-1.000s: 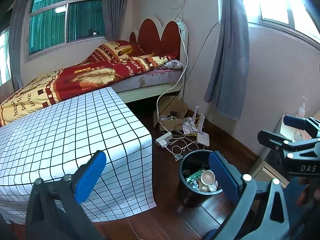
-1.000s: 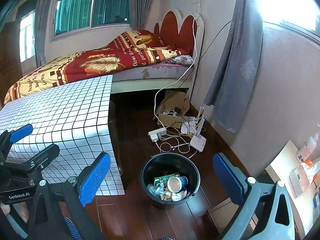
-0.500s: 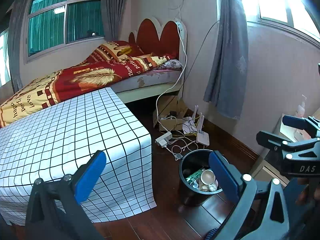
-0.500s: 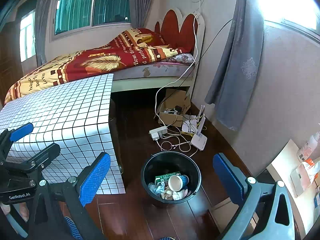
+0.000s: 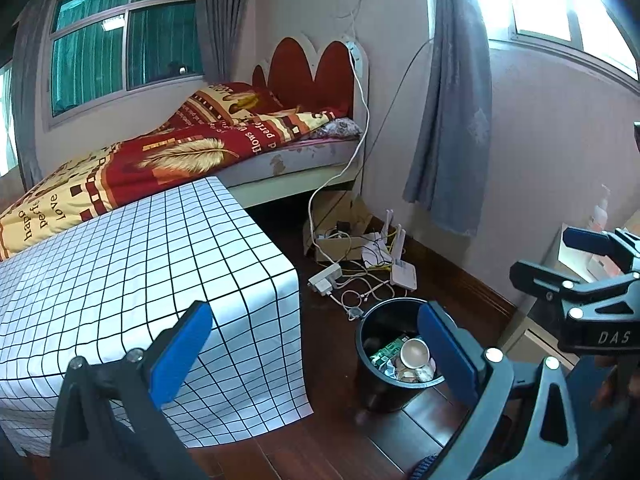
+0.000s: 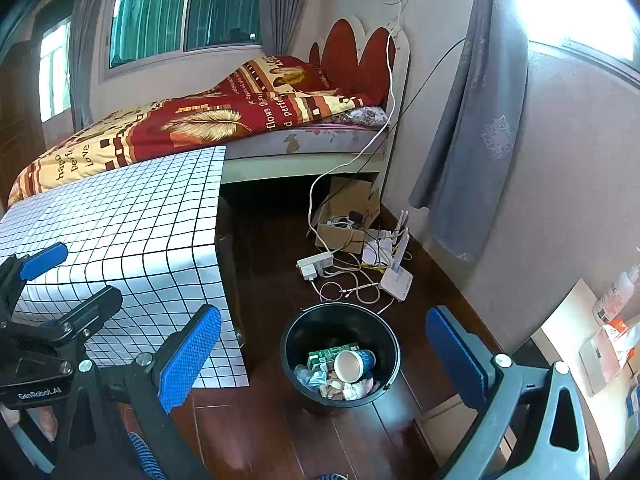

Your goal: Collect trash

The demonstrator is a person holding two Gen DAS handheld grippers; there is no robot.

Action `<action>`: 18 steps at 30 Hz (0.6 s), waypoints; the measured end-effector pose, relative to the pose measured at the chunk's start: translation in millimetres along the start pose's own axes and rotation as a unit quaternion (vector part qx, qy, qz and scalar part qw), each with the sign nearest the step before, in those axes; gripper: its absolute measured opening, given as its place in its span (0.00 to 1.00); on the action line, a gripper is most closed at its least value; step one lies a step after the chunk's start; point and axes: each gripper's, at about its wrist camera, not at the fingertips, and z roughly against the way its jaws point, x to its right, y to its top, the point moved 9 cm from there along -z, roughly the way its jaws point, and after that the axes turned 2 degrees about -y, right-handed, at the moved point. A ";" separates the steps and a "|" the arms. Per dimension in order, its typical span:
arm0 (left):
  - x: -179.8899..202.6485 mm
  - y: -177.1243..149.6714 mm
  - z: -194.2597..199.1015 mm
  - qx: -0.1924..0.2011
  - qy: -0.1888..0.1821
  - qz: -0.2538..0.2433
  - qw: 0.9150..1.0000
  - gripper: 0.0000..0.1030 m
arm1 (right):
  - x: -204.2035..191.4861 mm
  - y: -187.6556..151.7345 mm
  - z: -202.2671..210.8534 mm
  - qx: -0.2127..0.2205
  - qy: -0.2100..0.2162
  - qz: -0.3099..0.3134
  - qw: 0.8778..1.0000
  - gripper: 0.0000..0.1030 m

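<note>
A: Where does the trash sit?

B: In the black bin (image 6: 340, 354) on the dark wooden floor (image 6: 272, 272), just beside the corner of the desk (image 6: 120, 232) with the white grid-pattern cloth. A paper cup (image 6: 352, 365) lies on its side on top, next to a green carton (image 6: 330, 354) and crumpled scraps (image 6: 344, 390).

A: And the two tools?

B: The left tool (image 5: 316, 354) has its blue-padded fingers (image 5: 180, 352) spread wide with nothing between them; from its own camera the bin shows partly behind its right-hand finger. The right tool (image 6: 324, 354) is likewise spread wide and empty, and the bin appears in the gap between its pads, lower down and apart from them.

A: What lies beyond the bin?

B: A white power strip (image 6: 316, 264), tangled cables (image 6: 352, 284) and a white router (image 6: 396, 278) on the floor, then an open cardboard box (image 6: 348, 216) at the foot of the bed (image 6: 192, 128). A grey curtain (image 6: 472, 140) hangs by the wall.
</note>
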 end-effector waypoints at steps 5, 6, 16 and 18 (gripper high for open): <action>1.6 0.1 1.5 0.001 -0.002 -0.003 1.000 1.00 | 1.4 -0.5 -1.0 -0.002 0.001 0.000 1.000 1.00; 1.6 0.3 1.5 0.001 -0.003 -0.003 1.000 1.00 | 1.2 -0.6 -0.9 -0.002 0.001 0.000 1.000 1.00; 6.7 -1.7 -7.2 -0.012 -0.011 -0.018 1.000 1.00 | 5.5 -2.8 -2.0 -0.004 0.000 -0.002 1.000 1.00; 7.8 -2.4 -9.0 -0.014 -0.016 -0.023 1.000 1.00 | 6.8 -3.6 -2.7 -0.005 -0.001 -0.001 1.000 1.00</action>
